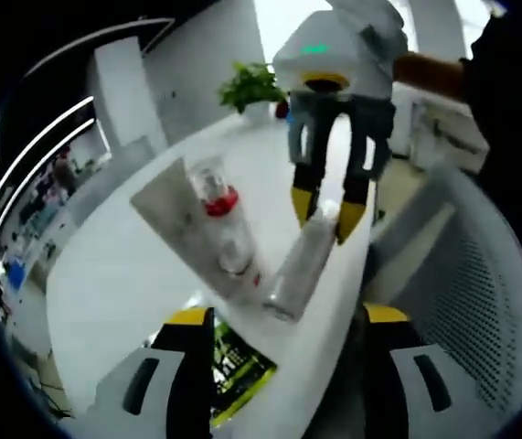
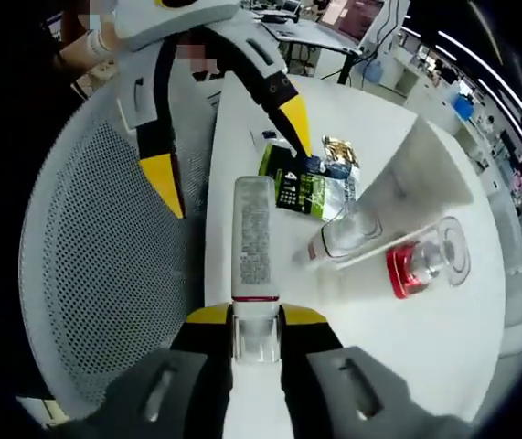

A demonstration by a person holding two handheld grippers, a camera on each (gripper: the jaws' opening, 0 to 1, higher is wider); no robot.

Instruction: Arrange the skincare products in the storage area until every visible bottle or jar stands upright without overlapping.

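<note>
White tube's cap (image 2: 255,331) between right gripper (image 2: 256,320) jaws — tube flat; table-edge.

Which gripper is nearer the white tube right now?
Right. The right gripper is clamped on the white tube's cap end; the left gripper hovers open past its far end, apart.

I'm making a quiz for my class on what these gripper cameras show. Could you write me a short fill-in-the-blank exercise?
1. The right gripper is shut on a white ____.
2. The clear bottle has a ____ cap.
3. The left gripper is ____.

Missing words: tube; red; open
</note>
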